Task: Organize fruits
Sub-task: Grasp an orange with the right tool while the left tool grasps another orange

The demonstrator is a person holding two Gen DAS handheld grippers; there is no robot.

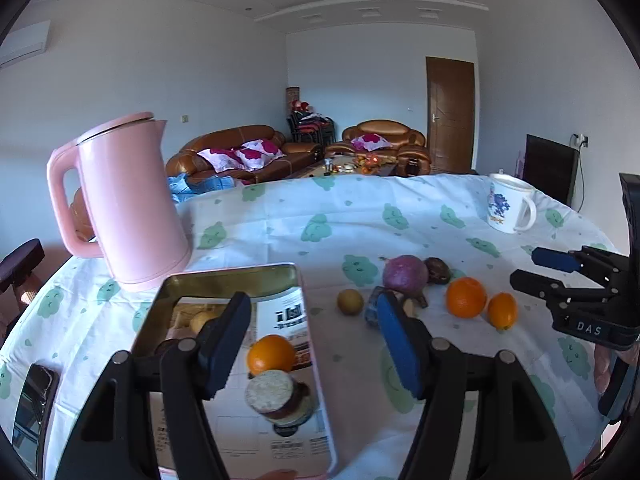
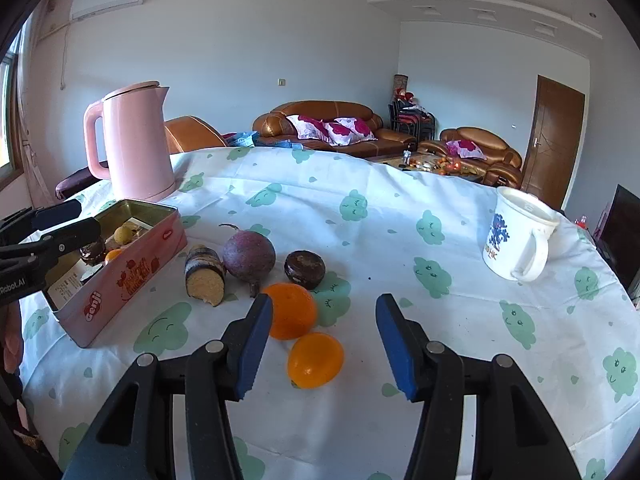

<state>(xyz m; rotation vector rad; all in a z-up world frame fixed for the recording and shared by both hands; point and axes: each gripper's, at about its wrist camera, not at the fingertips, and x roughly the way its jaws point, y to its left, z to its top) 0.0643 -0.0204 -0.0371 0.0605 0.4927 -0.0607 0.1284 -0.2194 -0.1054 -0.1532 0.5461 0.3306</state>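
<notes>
From my seat, the tabletop (image 2: 360, 208) carries the pink tin (image 2: 132, 276), one orange (image 1: 271, 354) already inside. My left claw (image 1: 312, 344) hangs agape over it, empty. My right claw (image 2: 320, 344) gapes empty above the small orange (image 2: 316, 360); I'd straddle it squarely before squeezing.

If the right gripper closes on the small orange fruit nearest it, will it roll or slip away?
Probably rolls easily: the small glossy orange fruit is rounded and sits free on the smooth patterned tablecloth. Its shiny skin may slip against the right gripper pads. It looks firm, likely tolerating a moderate squeeze.
</notes>
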